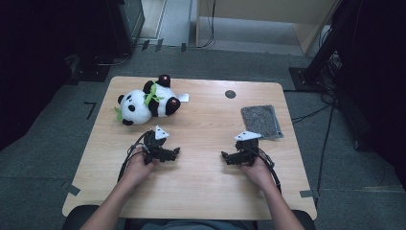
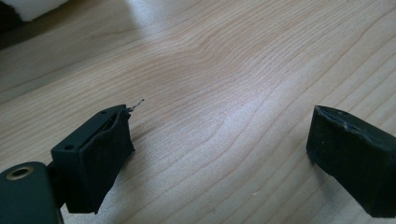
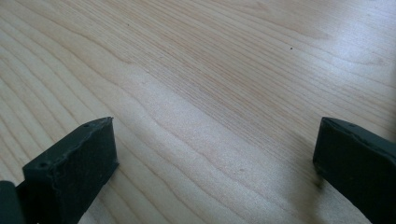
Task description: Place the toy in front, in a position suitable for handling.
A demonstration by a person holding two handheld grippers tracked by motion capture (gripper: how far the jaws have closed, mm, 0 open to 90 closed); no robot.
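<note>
A black-and-white panda plush (image 1: 146,101) with a green leaf bow lies on its side at the back left of the wooden table (image 1: 201,191). A grey cloth (image 1: 261,121) lies flat at the back right. My left gripper (image 1: 175,153) rests on the table in front of the panda, held by a hand, pointing right. My right gripper (image 1: 225,157) rests in front of the cloth, pointing left toward the other. In the left gripper view the left gripper (image 2: 219,144) stands open over bare wood. In the right gripper view the right gripper (image 3: 215,158) is likewise open with nothing between its jaws.
A small dark round mark (image 1: 230,94) sits near the table's back edge. Cables (image 1: 330,120) trail across the grey floor to the right, and dark equipment (image 1: 119,28) stands behind the table at the left.
</note>
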